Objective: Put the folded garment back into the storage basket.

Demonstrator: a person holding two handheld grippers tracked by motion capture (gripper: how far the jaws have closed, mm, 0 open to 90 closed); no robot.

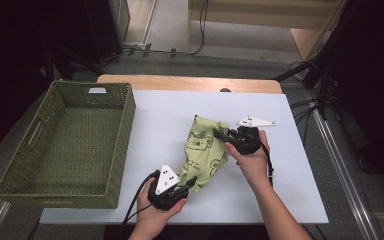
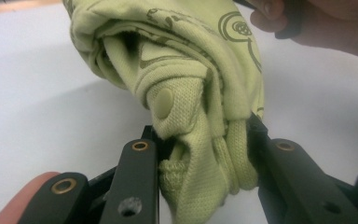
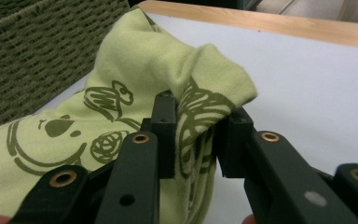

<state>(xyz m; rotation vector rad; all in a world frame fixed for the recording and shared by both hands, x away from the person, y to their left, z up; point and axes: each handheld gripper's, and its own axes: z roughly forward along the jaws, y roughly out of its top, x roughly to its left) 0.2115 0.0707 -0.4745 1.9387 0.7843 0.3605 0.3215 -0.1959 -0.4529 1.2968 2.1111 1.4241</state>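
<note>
A light green garment (image 1: pixel 204 150) printed with dark koala drawings lies bunched in the middle of the white table (image 1: pixel 170 115). My left gripper (image 1: pixel 189 183) is shut on its near lower corner; in the left gripper view the knitted cloth (image 2: pixel 186 93) with a snap button is pinched between the two black jaws. My right gripper (image 1: pixel 219 134) is shut on the garment's far right edge, and the right gripper view has a printed fold (image 3: pixel 200 121) squeezed between its jaws. The garment hangs between the two grippers, partly off the table.
A green woven basket (image 1: pixel 70 145) stands at the table's left side, its wall (image 3: pixel 37 56) close behind the garment in the right gripper view. A wooden strip (image 1: pixel 190 82) runs along the far table edge. Dark stands and cables surround the table.
</note>
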